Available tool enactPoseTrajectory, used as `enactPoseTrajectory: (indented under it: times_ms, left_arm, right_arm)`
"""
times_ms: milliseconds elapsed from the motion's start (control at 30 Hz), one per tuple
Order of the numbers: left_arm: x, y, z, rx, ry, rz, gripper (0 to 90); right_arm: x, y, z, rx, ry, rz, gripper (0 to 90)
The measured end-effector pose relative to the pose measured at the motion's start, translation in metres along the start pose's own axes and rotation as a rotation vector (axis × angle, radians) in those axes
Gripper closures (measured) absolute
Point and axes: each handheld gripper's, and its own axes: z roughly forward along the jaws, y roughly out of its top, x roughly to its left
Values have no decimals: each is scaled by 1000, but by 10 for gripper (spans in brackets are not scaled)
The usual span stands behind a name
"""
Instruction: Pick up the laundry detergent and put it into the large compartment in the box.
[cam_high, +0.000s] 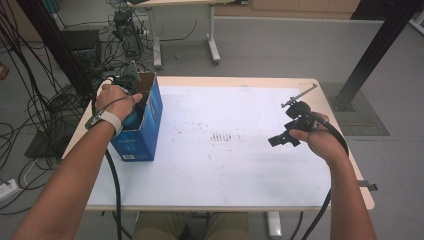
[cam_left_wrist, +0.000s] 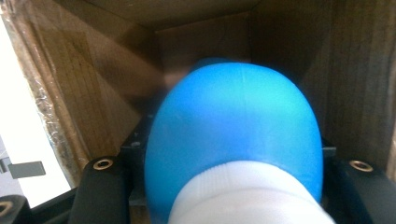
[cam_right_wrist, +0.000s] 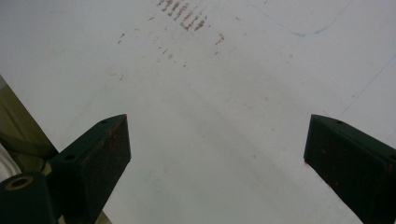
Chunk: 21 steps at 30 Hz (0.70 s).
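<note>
Presently, the left tool (cam_high: 131, 102) is lowered into the open top of a blue cardboard box (cam_high: 142, 131) that stands upright at the left end of the table (cam_high: 240, 170). In the left gripper view its jaws are pinching a blue bottle (cam_left_wrist: 233, 130) with a white ribbed cap (cam_left_wrist: 247, 196), one jaw on each flank; the bottle sits inside the box, brown walls close around it. In the high view the bottle's blue shows just beneath the left hand (cam_high: 115, 100). The right tool (cam_high: 281, 140) is held well apart, above the right part of the table, pointing toward the centre. Its jaws are spread wide with nothing between them, over bare white tabletop bearing faint reddish-brown marks (cam_right_wrist: 184, 16).
</note>
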Motion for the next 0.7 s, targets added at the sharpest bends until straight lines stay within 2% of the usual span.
enactPoseTrajectory:
  times_ms: [700]
  left_arm:
    - [-1,0,0,0,2,4,387]
  right_arm:
    - [1,0,-1,0,-2,0,71]
